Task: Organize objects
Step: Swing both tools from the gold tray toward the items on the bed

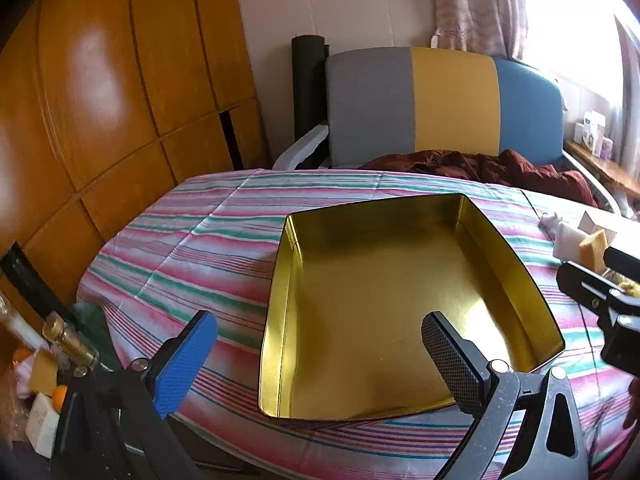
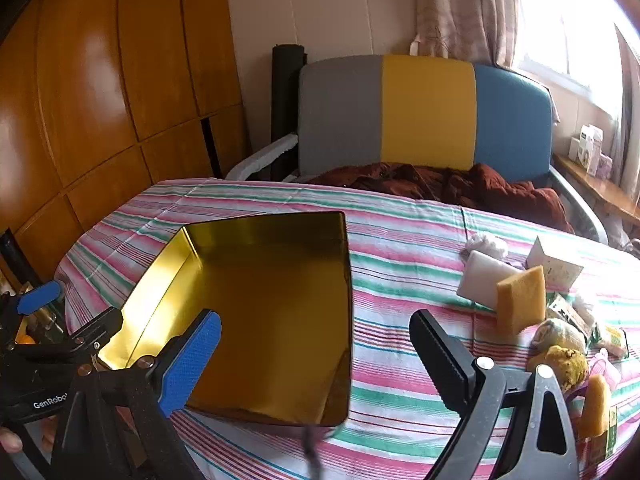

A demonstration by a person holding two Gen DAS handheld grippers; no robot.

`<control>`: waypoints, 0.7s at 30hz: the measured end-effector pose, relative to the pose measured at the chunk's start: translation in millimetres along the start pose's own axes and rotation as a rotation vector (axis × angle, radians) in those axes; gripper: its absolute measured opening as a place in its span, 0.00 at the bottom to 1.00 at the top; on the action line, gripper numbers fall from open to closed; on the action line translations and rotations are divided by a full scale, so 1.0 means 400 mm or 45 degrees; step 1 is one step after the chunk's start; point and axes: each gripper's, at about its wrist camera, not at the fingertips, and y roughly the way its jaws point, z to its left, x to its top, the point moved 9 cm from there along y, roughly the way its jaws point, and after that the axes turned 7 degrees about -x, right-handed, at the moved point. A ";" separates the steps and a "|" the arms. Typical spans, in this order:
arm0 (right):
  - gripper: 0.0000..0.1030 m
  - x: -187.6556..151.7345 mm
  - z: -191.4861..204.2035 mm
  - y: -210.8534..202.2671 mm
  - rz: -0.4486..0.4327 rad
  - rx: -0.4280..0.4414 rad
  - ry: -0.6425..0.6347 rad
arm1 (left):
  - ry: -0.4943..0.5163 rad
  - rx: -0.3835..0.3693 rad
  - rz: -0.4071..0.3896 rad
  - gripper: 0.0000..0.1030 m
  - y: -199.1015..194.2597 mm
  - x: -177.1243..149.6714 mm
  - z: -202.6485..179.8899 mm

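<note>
Both my left claw (image 1: 320,364) and right claw (image 2: 316,356) gape empty above the shallow gold rectangular metal tin (image 1: 384,300) on the striped cloth-covered bench (image 1: 192,248), "GenRobo" legible on the left claw's black body.

Empty gold tin (image 1: 384,312) on striped cloth (image 1: 192,248) — left gripper (image 1: 316,354) jaws wide

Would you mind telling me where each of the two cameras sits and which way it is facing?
Left wrist: on the left gripper, angled down at the empty gold tin; its open fingers show, and the right gripper at the right edge.
Right wrist: on the right gripper, facing the tin's right side and a pile of sponges; the left gripper shows at left.
Shared: tin, striped cloth, tricolour headboard.
</note>
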 end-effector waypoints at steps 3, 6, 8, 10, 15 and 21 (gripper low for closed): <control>0.94 -0.005 -0.019 0.004 0.016 -0.002 0.007 | 0.031 0.003 -0.001 1.00 0.002 0.004 -0.018; 0.94 -0.007 -0.044 0.004 0.021 -0.013 0.022 | 0.059 -0.001 0.001 1.00 0.003 0.007 -0.033; 0.94 -0.006 -0.064 0.002 0.019 -0.026 0.036 | 0.070 -0.009 0.003 1.00 0.006 0.010 -0.042; 0.94 -0.006 -0.092 0.000 0.022 -0.042 0.059 | 0.077 -0.021 0.010 1.00 0.008 0.012 -0.049; 0.94 0.009 -0.178 -0.017 0.006 -0.104 0.117 | 0.103 -0.056 0.013 1.00 0.010 0.011 -0.079; 0.94 0.041 -0.332 -0.051 -0.008 -0.201 0.219 | 0.159 -0.172 0.014 1.00 0.015 0.025 -0.150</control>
